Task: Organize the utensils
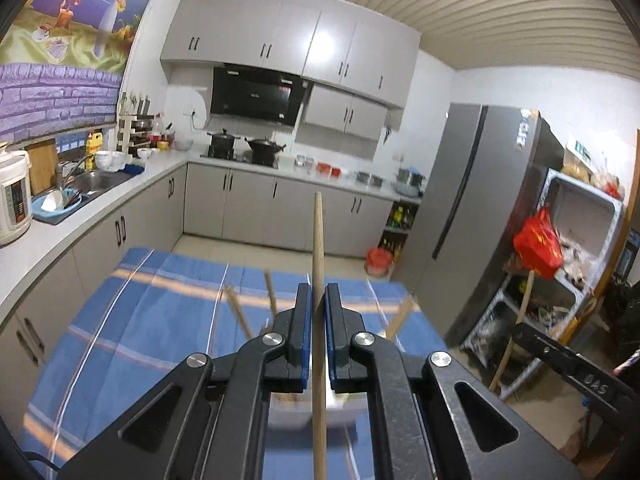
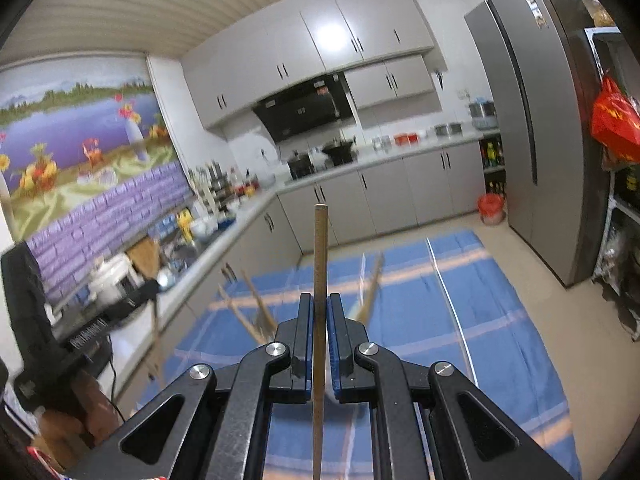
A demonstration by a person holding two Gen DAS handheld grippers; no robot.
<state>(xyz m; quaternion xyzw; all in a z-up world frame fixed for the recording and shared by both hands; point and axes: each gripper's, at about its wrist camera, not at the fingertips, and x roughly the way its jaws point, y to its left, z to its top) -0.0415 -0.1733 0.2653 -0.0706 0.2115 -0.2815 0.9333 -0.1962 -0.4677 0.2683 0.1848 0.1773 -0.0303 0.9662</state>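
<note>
Each hand has a chopstick pinched and raised above the table, so this looks like the carry step, between picking up and putting away. The left gripper (image 1: pixel 318 300) is clamped on a round, pale wooden chopstick (image 1: pixel 318 240) that stands up between its blue pads; the right gripper (image 2: pixel 320 312) grips a squarer, darker one (image 2: pixel 321 256) the same way. Below them a white container (image 1: pixel 296 412) sits on the blue striped tablecloth (image 1: pixel 140 340), with more wooden sticks (image 1: pixel 240 316) leaning out of it, blurred. Next, I'd judge, each stick needs tipping point-down and lowering into that container without knocking the others.
</note>
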